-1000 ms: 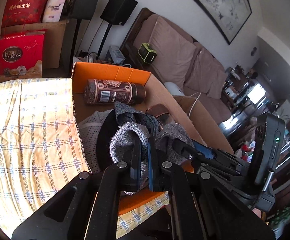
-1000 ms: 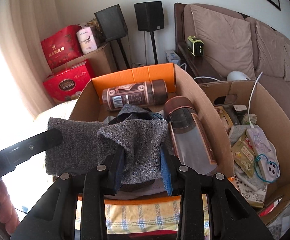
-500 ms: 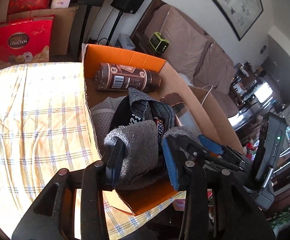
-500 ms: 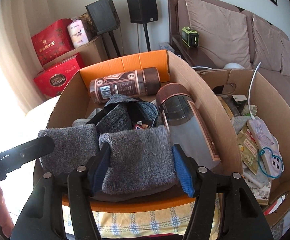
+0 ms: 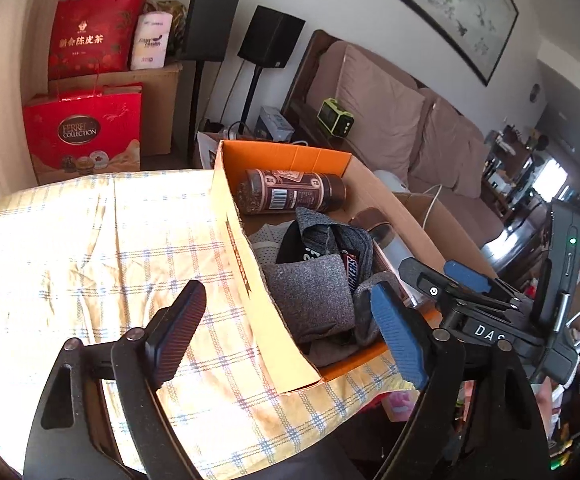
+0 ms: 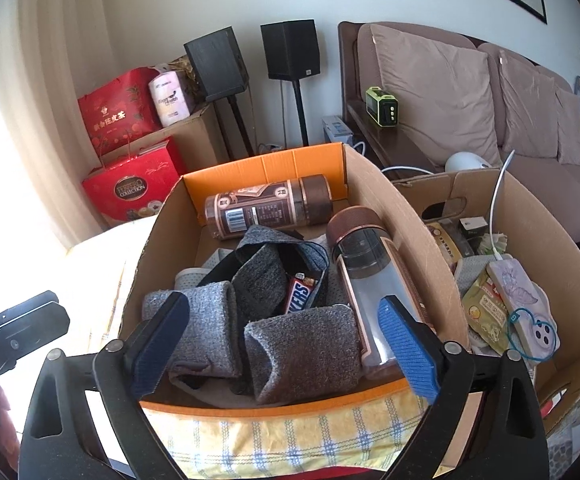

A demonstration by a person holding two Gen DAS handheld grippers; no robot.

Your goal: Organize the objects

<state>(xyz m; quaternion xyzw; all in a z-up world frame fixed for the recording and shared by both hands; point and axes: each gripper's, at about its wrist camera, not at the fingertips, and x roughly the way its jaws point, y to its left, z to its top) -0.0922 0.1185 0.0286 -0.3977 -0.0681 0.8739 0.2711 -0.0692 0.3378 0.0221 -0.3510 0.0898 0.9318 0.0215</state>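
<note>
Box packed — both grippers empty.
Left gripper [image 5: 285,336] and right gripper [image 6: 285,348] fingers spread wide, holding nothing; grey socks [image 6: 306,356] lie inside cardboard box [image 6: 402,216] — tabletop [image 5: 89,248] bare, little apparently left.

Left gripper [image 5: 290,340]: matte black linkage arms, silver round rivets, ribbed blue pads.
Right gripper [image 6: 285,344]: matching black arms, slotted cut-outs below the rivets, ribbed blue pads [image 6: 408,350].
Markings: white "DAS" lettering, a green status light, seen on the right gripper's body.
</note>
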